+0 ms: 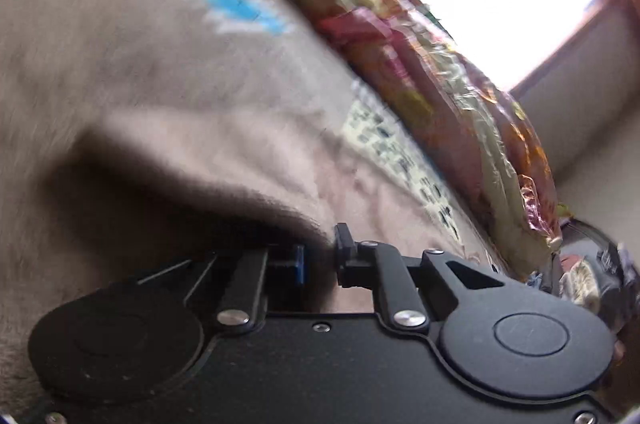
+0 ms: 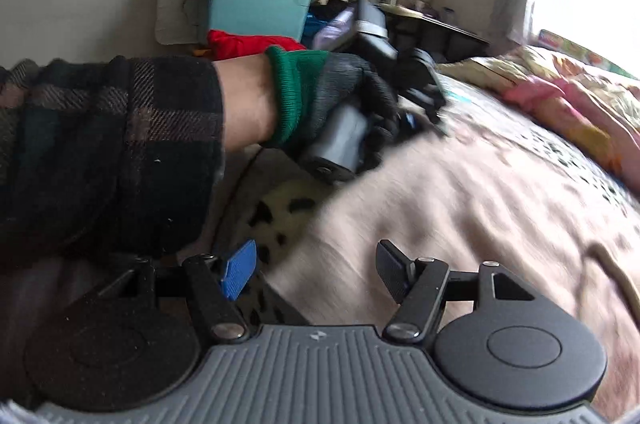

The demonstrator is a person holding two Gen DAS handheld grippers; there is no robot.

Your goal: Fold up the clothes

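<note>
A beige fleece garment point(image 1: 160, 83) with a blue and red print lies spread over the bed, one fold raised in front of the camera. My left gripper point(image 1: 320, 258) is shut on the edge of that fold, with cloth pinched between its blue and black pads. In the right wrist view the same garment point(image 2: 440, 203) covers the bed, and my right gripper point(image 2: 316, 276) hovers open just above its near edge, nothing pressed between the pads. A gloved hand point(image 2: 344, 95) with a green cuff carries the left gripper, blurred, further back on the cloth.
A patterned bedsheet point(image 2: 560, 151) and a colourful crumpled quilt point(image 2: 580, 95) lie to the right. A spotted cream fabric point(image 2: 276, 212) shows under the garment's near left edge. A plaid sleeve point(image 2: 100, 151) fills the left. A teal bin point(image 2: 256, 11) and clutter stand against the wall.
</note>
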